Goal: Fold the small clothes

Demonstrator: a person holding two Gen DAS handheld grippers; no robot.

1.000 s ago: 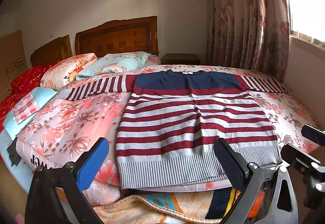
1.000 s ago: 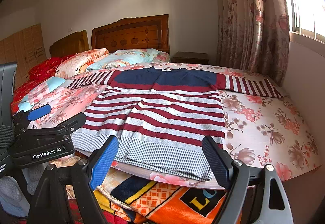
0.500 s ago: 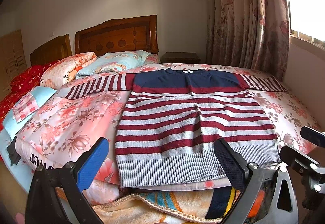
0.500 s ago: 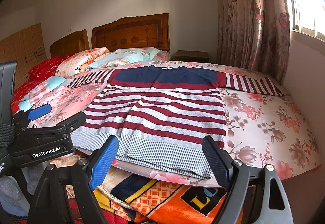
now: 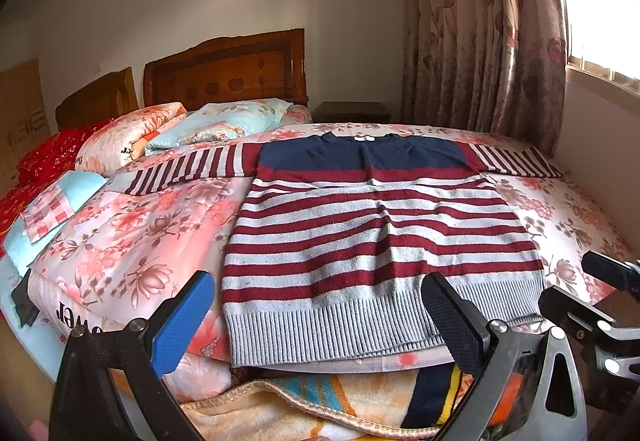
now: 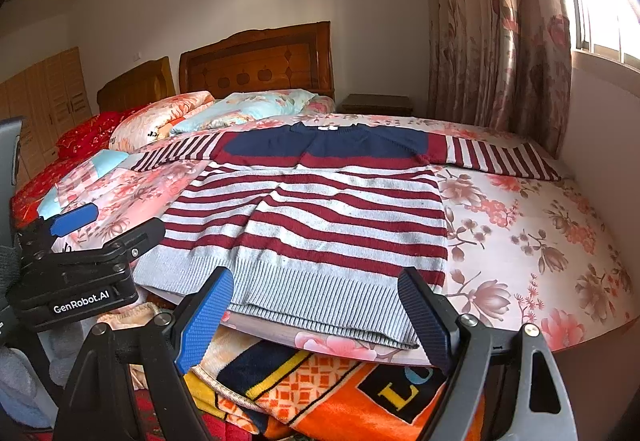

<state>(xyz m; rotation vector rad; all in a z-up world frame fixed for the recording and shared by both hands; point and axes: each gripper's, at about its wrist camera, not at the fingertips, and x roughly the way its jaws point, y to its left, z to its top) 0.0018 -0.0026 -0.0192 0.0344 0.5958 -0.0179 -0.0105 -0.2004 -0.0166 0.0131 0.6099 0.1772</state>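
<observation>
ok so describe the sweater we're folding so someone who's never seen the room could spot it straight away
Start at the wide bed with the pink floral cover, in front of the wooden headboard. The sweater lies flat across it, both sleeves spread wide and its grey ribbed hem at the near edge. Its maroon-and-grey stripes under a navy chest panel stand out against the flowered bedding.

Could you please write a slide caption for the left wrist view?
Open left claw poised before a striped sweater spread flat on the floral bed.

Striped sweater (image 6: pixel 320 225) flat on bed (image 6: pixel 540 241)
</observation>
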